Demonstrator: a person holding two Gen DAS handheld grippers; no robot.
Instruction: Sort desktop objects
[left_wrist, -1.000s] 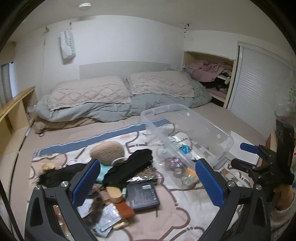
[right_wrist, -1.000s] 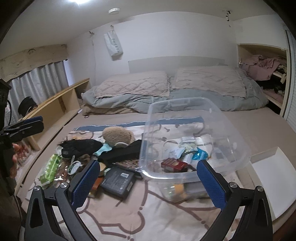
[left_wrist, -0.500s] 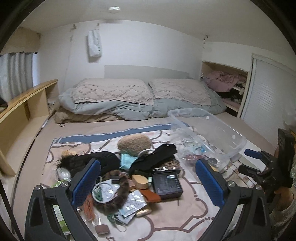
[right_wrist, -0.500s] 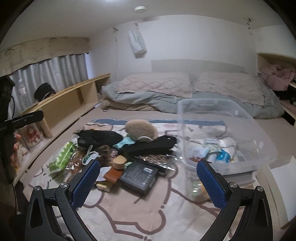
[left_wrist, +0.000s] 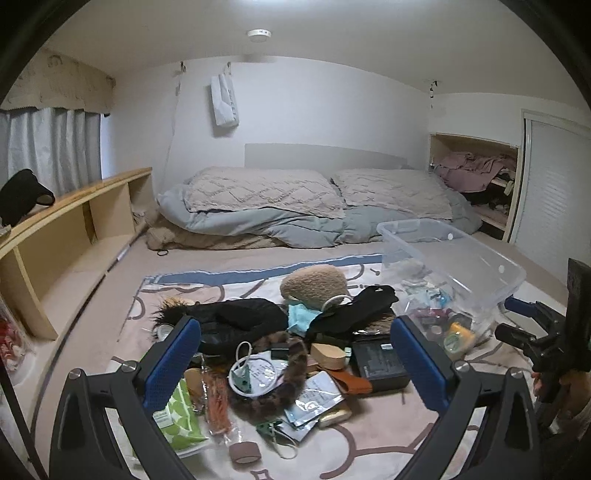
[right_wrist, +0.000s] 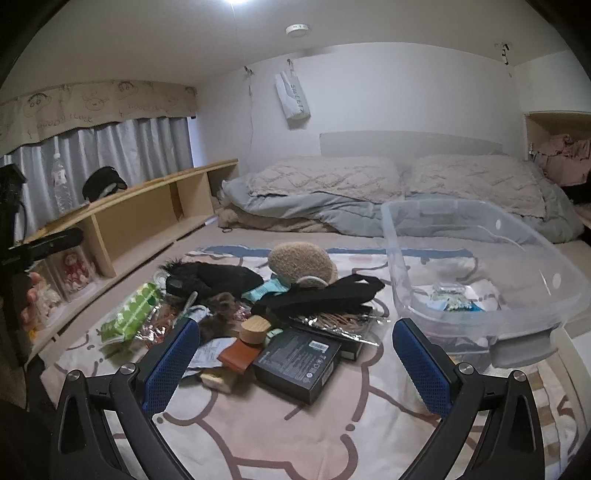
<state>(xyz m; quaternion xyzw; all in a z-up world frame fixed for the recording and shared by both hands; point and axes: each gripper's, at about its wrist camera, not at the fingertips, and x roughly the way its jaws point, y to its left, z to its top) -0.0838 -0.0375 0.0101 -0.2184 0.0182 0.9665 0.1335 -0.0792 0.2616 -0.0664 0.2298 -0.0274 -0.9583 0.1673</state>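
A heap of small items lies on a patterned blanket (left_wrist: 369, 450): a black box (left_wrist: 382, 363) (right_wrist: 297, 363), a tan fuzzy pouch (left_wrist: 314, 286) (right_wrist: 301, 264), black cloth (left_wrist: 351, 314) (right_wrist: 321, 297), a green wipes pack (left_wrist: 179, 417) (right_wrist: 131, 314), a white cable (left_wrist: 251, 373) and a wooden lid (right_wrist: 255, 328). To the right stands a clear plastic bin (left_wrist: 480, 266) (right_wrist: 535, 302) with several small things inside. My left gripper (left_wrist: 295, 363) hangs open above the heap. My right gripper (right_wrist: 295, 363) hangs open over the black box, also seen from the left wrist as the right gripper (left_wrist: 517, 317).
The blanket lies on a bed with pillows (left_wrist: 266, 192) and a grey duvet (right_wrist: 332, 214) at the back. A low wooden shelf (left_wrist: 70, 221) (right_wrist: 147, 214) runs along the left. A white sliding door (left_wrist: 554, 192) and a clothes-filled alcove (left_wrist: 476, 173) are at the right.
Both wrist views have swung left, off the bin and onto the heap. The curtain and shelf have come into view. Both grippers stay open and empty.
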